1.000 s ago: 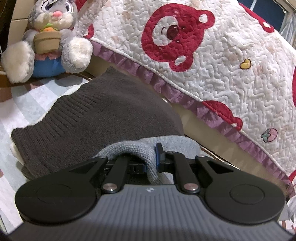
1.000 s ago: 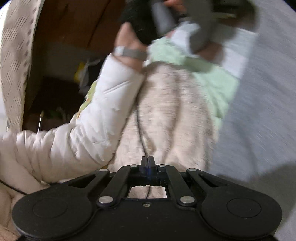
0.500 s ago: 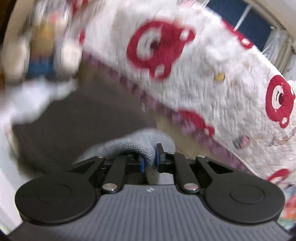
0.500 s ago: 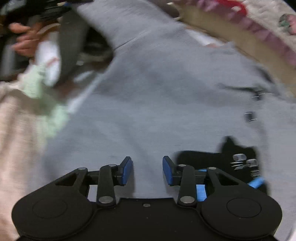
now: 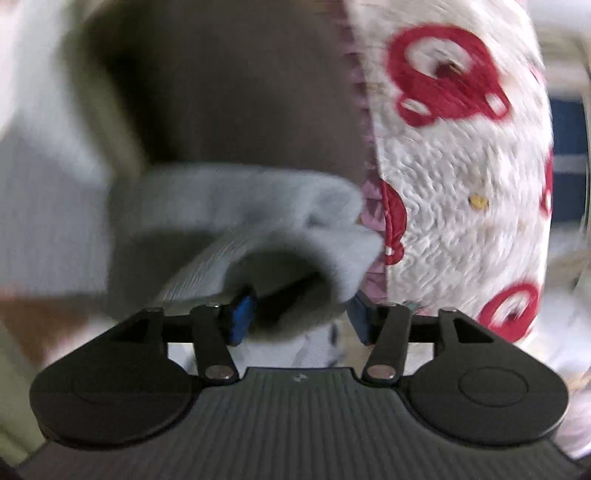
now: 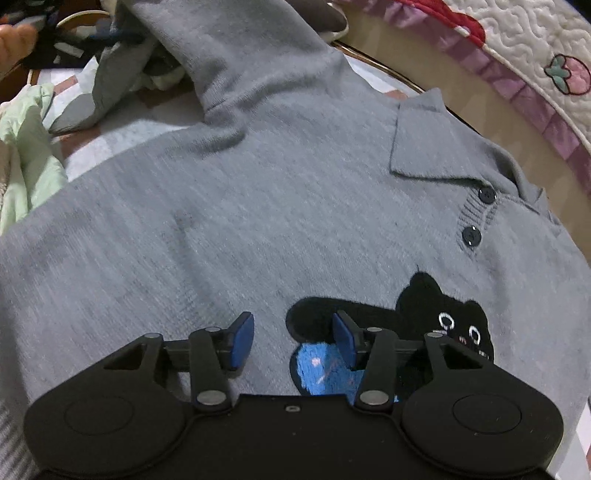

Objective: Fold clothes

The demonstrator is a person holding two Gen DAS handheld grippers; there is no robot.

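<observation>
A grey knit polo sweater with a black cat patch lies spread on the bed, collar at the right. Its sleeve runs up and away to the top left. My right gripper is open just above the sweater's chest, holding nothing. In the left wrist view, my left gripper is open; the sweater's grey ribbed cuff drapes over its left finger, loose between the jaws. A dark brown knit garment lies behind the cuff. The view is blurred.
A white quilt with red bears hangs along the right side, with a purple frill. A pale green garment and other loose clothes lie at the left. A hand shows at the top left.
My left gripper has opened around the cuff and swung sharply; the plush rabbit is out of view. My right gripper opened and turned from the person's arm to the sweater's chest.
</observation>
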